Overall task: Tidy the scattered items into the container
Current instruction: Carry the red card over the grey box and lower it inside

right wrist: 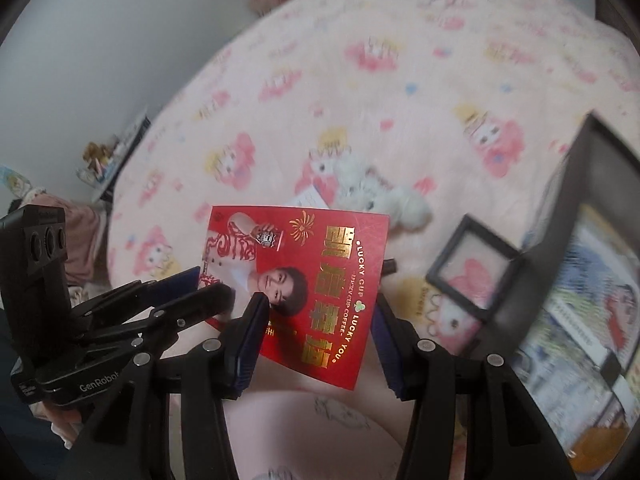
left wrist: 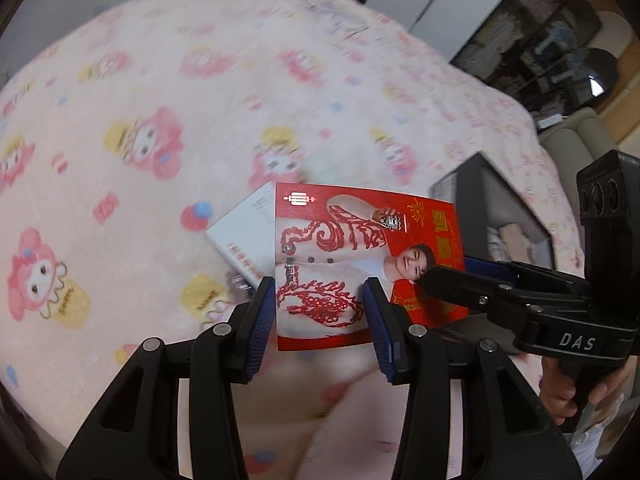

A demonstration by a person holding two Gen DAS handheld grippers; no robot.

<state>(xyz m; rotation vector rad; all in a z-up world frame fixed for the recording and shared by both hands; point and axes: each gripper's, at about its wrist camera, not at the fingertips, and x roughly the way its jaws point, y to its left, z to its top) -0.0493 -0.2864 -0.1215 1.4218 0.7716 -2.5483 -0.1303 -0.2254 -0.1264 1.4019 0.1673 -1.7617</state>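
Pink cartoon blanket point(left wrist: 160, 92) below; left tool point(left wrist: 320, 312) and right tool point(right wrist: 316, 320) both pinch red card point(left wrist: 360, 256).

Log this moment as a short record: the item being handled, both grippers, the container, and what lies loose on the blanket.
Handled item: red card, above the pink blanket
Left gripper: fingers straddle one side of the card; grip unclear
Right gripper: fingers straddle the card's other side; grip unclear
Container: dark box, printed items inside
Loose on blanket: white plush toy, small black frame, white booklet
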